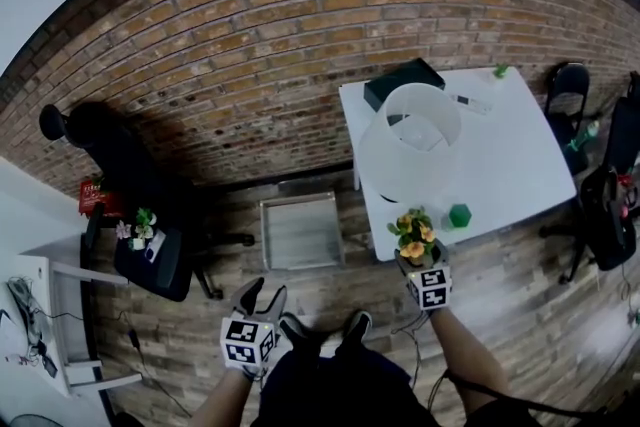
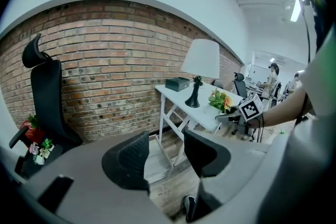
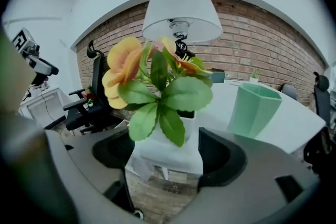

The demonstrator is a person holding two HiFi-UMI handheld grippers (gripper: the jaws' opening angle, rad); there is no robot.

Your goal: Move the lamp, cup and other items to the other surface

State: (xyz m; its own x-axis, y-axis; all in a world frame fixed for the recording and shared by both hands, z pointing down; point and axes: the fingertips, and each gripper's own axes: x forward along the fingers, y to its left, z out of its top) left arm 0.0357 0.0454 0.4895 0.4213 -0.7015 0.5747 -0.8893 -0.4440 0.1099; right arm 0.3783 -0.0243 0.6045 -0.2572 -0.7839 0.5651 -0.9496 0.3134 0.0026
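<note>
A white table bears a lamp with a white shade, a green cup and a white pot of orange flowers at its near corner. My right gripper is at that corner. In the right gripper view the flower pot stands between the wide-apart jaws of the open right gripper. The cup and the lamp stand behind it. My left gripper hangs over the wooden floor, open and empty. From it I see the lamp and the pot.
A black box and a small green plant sit at the table's far side. On the floor lies a grey tray. At the left a black office chair carries small flowers. More chairs stand right.
</note>
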